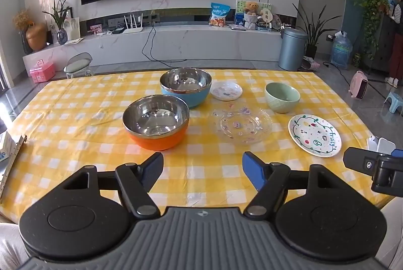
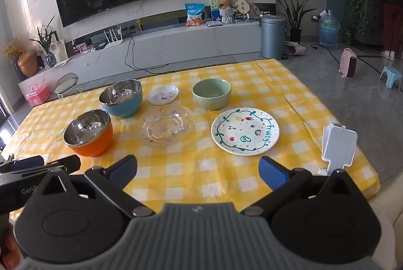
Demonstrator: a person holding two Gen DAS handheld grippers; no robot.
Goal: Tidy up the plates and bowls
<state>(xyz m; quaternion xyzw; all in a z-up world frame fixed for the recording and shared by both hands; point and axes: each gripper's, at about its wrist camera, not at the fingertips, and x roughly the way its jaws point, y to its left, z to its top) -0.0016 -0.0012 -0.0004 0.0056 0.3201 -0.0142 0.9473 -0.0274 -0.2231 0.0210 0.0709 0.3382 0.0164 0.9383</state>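
On my table (image 1: 75, 119) the two steel bowls sit left, one (image 1: 156, 122) nearer me, the other (image 1: 186, 87) behind it. Right of them lie a glass plate (image 1: 241, 125) (a small saucer (image 1: 226, 90) behind it), then a ceramic bowl (image 1: 282, 96) with the lettered plate (image 1: 314, 135) before it.

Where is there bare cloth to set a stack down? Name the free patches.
Free: the near strip of tablecloth between both open grippers and the dishes; the left side beyond the orange bowl; the far right corner behind the green bowl. Crowded: the middle, around the glass plate and blue bowl.
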